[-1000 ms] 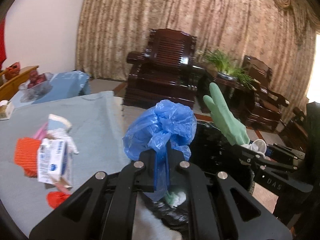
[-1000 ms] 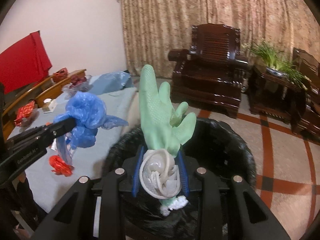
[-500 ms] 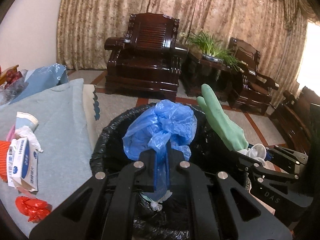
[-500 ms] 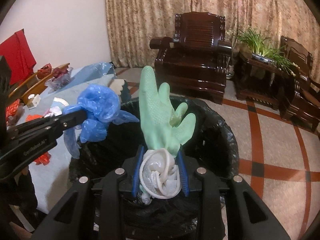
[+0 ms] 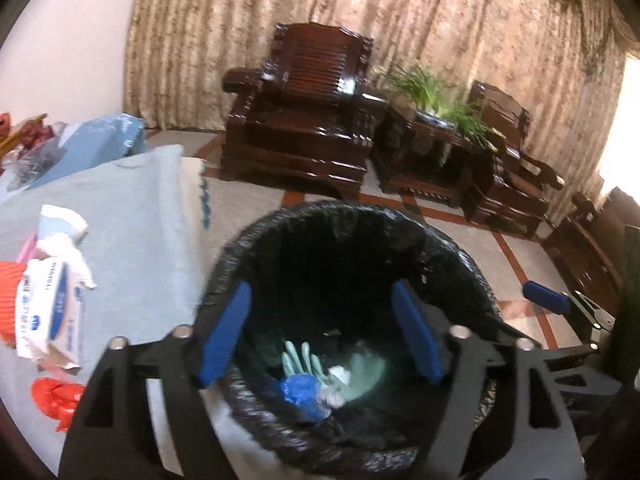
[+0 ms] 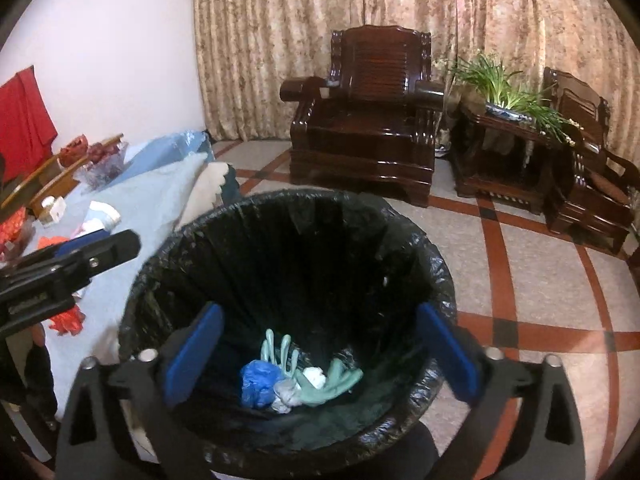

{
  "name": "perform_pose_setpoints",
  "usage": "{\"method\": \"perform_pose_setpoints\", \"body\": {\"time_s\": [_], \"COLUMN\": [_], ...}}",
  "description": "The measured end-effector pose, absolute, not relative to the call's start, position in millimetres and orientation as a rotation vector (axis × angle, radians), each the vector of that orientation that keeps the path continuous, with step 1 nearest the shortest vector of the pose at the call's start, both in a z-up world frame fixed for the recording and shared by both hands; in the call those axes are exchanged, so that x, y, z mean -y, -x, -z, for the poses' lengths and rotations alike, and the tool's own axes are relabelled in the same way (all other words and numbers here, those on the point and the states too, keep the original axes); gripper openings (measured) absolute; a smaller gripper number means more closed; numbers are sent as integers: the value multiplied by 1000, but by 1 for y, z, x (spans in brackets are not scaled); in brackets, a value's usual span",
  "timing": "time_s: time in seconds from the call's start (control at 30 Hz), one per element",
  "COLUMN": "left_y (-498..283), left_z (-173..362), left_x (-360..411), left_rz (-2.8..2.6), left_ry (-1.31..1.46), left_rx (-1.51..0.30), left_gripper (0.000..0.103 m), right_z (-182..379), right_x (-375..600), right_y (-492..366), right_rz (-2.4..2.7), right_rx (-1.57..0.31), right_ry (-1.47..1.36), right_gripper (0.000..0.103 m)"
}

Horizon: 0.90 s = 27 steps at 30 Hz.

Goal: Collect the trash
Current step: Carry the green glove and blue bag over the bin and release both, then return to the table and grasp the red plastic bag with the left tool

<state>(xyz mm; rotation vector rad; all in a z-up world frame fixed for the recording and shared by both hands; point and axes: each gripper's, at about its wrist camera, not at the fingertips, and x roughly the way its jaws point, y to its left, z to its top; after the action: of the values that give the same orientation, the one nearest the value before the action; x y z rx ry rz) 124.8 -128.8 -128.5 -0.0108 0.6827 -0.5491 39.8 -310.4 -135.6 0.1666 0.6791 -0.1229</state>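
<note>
A round bin with a black liner (image 5: 344, 212) (image 6: 304, 200) stands on the floor beside the table. At its bottom lie a crumpled blue plastic bag (image 5: 298, 392) (image 6: 258, 378), green rubber gloves (image 5: 302, 362) (image 6: 332, 378) and a white wad (image 6: 314, 376). My left gripper (image 5: 320, 336) is open and empty over the bin's near rim. My right gripper (image 6: 320, 350) is open and empty over the bin; its blue pad shows in the left wrist view (image 5: 546, 298). On the table lie a white tissue pack (image 5: 48, 312), red scraps (image 5: 56, 400) and an orange net (image 5: 12, 292).
The table with a grey-blue cloth (image 5: 132, 216) is left of the bin. A paper cup (image 5: 64, 220) and a fruit bowl (image 6: 102, 160) stand on it. Dark wooden armchairs (image 6: 368, 120) and a plant stand (image 6: 508, 140) are behind, on a tiled floor.
Both grippers opened. The blue bag dropped from the left one and the green glove with the white wad from the right one; all now lie in the bin.
</note>
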Motion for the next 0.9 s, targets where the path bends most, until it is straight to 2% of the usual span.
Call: {"method": "perform_pose_setpoints", "body": {"time_s": [0.07,0.23,0.53,0.9], "left_y": [-121,-108,-92,-77], "left_z": [122,104,92,119], "left_x": [113,70,-16,-75], "left_rz": [507,406,190,53], "left_ry": [17,18,37,50], "left_rx": [-658,-597,-554,-602], "left_gripper": [85,89,89,89], "right_z": [133,119,103,105], "right_x": [311,293,229,148], "right_y": [-41,-47,-65,-87], "right_rz": [111,62,-97,-277], "right_rx": [-674,-637,-581,-520], "right_ry": [-188,-212,-158,-80], "right_gripper": [97,97,97,97]}}
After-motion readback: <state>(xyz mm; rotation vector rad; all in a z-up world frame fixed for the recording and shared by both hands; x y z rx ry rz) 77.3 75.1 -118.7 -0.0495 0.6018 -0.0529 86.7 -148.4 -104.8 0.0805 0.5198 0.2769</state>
